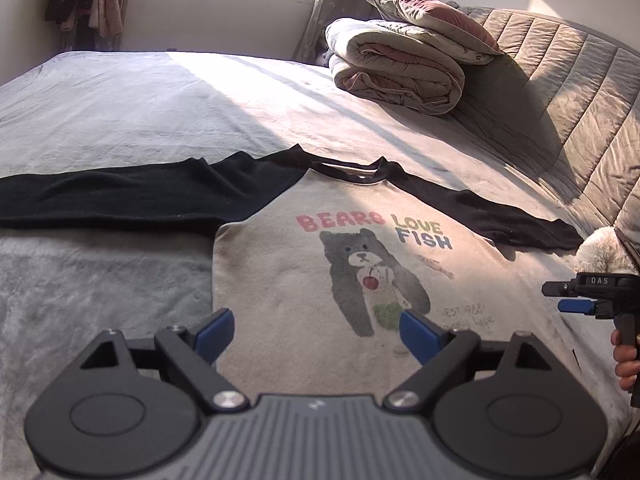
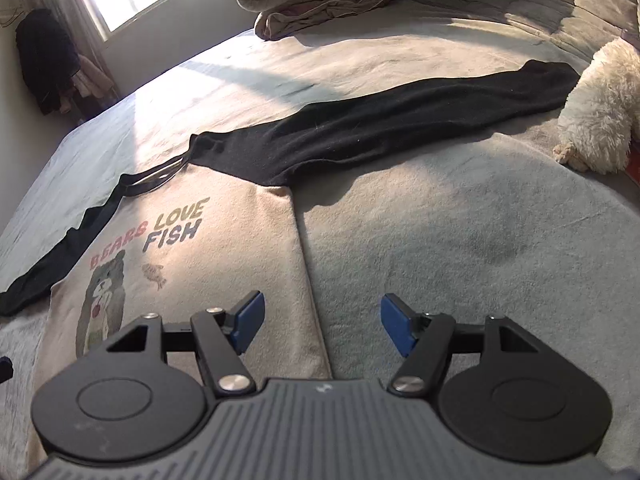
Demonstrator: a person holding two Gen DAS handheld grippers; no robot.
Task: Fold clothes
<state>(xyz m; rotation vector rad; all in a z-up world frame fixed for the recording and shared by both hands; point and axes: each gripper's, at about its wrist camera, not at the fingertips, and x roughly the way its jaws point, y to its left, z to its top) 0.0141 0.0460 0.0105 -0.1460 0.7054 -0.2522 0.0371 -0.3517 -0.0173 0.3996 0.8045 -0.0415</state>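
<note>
Lying flat, front up, on the bed cover: a raglan shirt with cream body, black sleeves and a bear print.

Hovering over the shirt's lower body: left gripper, jaws standing wide, nothing between the blue pads, cloth lying just below and ahead. Stretching away ahead-left of it: left sleeve. Sitting ahead, slightly right: collar.

Hovering above the shirt's right side edge: right gripper, jaws parted at a moderate width, gripping nothing; shirt body passing under the left pad, bare cover under the right pad. Running ahead and to the right: right sleeve.

Pointing down at a slant toward the bed: both grippers.

Showing in the left wrist view only: the right gripper from its side at the far right, with a hand wrapping its handle. Showing clearly in the right wrist view: a white fluffy toy at the sleeve's cuff. Showing far ahead in both views: a folded quilt.
</note>
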